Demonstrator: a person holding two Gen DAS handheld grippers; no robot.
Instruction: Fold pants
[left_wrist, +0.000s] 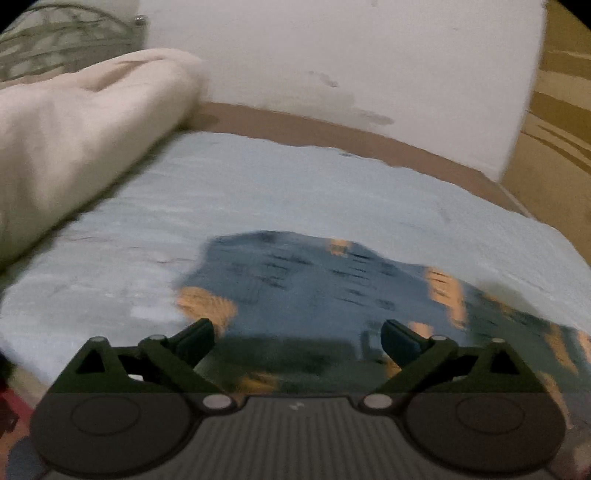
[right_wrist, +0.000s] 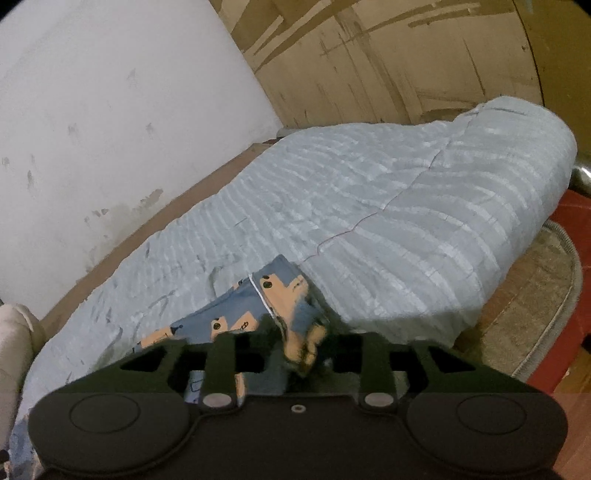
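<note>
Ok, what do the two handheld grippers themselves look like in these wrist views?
Both look alike. The left gripper has a dark ribbed body, two round discs, silver pivot pins and dark green linkage arms ending in short dark fingers. The right gripper shows the same discs, silver pins and green-black linkages. No cables, sleeves or hands show.

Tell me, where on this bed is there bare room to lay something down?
The light blue bedspread lies bare from the patterned pants out to its far end by the wood-panelled wall, and between the pants and the cream rolled blanket. It is crowded only near the cameras, where the pants are bunched.
</note>
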